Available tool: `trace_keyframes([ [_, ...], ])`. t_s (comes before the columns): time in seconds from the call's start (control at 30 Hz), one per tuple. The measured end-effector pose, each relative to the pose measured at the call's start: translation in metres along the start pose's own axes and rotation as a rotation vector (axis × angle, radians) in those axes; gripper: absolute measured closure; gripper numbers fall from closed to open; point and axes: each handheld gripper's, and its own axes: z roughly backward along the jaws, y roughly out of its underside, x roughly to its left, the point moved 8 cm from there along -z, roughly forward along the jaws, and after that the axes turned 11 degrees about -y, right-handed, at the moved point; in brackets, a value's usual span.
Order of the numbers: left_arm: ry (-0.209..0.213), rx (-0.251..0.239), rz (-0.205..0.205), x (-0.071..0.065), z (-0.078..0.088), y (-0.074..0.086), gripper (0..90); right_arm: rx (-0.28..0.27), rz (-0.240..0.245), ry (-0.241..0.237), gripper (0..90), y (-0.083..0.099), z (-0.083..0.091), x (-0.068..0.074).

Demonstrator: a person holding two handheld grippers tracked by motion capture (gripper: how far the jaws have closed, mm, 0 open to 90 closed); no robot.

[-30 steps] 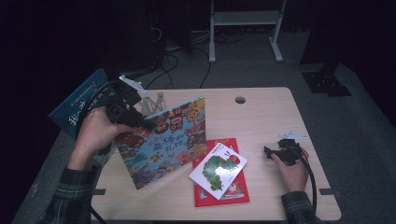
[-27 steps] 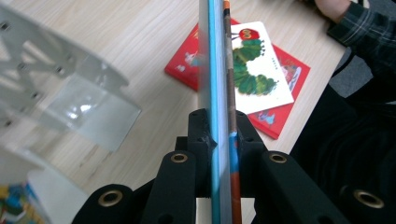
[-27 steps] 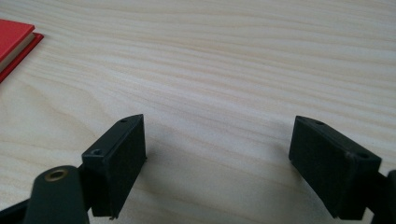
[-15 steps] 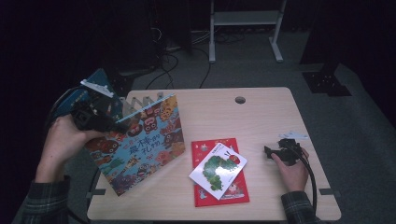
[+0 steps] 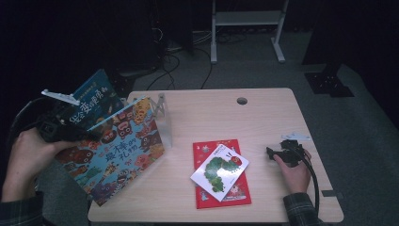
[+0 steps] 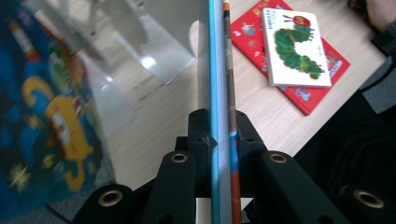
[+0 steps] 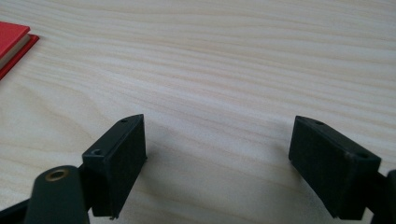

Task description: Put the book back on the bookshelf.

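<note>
The left gripper point(image 5: 70, 133) has carried the monster picture book point(image 5: 120, 150) leftward, past the table's point(image 5: 263, 117) left edge, beside the metal bookend point(image 5: 162, 117). Its own view shows the jaws clamped on the book's thin edge point(image 6: 219, 93). The right gripper point(image 5: 282, 153), unmoved, rests open on bare wood near the caterpillar book point(image 5: 219, 169).

Red book point(image 5: 221, 173) lies flat on surface point(image 5: 263, 117), right of centre. White caterpillar book point(image 5: 219, 172) rests on top of it, turned at an angle. Clear bookstand point(image 5: 162, 117) stands upright nr left edge. Cable hole point(image 5: 242, 100) at far edge. Cables point(image 5: 188, 52) & white frame legs point(image 5: 247, 28) on floor behind.
</note>
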Motion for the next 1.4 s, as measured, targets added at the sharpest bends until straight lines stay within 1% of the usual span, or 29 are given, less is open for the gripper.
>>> trace_keyframes([
  [0.1,-0.028,0.005,0.024,0.009,0.005,0.009,80.7,0.000,0.000,0.000,17.7,0.000,0.000,0.000],
  [0.23,-0.053,0.010,0.062,0.022,0.010,0.021,80.7,0.000,-0.001,0.002,17.8,0.000,0.000,0.000],
  [0.47,-0.077,0.008,0.129,0.040,0.019,0.040,80.7,0.000,-0.001,0.003,17.7,0.000,0.000,-0.001],
  [0.57,-0.102,0.011,0.149,0.048,0.021,0.046,80.7,0.000,-0.001,0.003,17.7,0.000,0.000,-0.001],
  [0.7,-0.130,0.023,0.174,0.058,0.017,0.051,80.7,-0.001,-0.002,0.004,17.7,0.000,0.000,-0.001],
  [0.8,-0.142,0.011,0.191,0.064,0.014,0.051,80.8,-0.002,-0.004,0.006,17.8,0.000,0.000,-0.001],
  [0.83,-0.136,0.005,0.195,0.065,0.013,0.050,80.7,-0.002,-0.003,0.007,17.8,0.000,0.000,-0.001],
  [1.0,-0.147,-0.011,0.206,0.070,0.006,0.043,80.8,-0.002,-0.005,0.008,17.7,0.000,0.000,-0.002],
  [1.2,-0.203,-0.022,0.216,0.076,0.000,0.034,80.8,-0.002,-0.005,0.008,17.7,0.000,0.000,-0.002],
  [1.4,-0.228,-0.047,0.233,0.084,-0.010,0.027,80.8,-0.002,-0.004,0.009,17.7,0.000,0.000,-0.002],
])
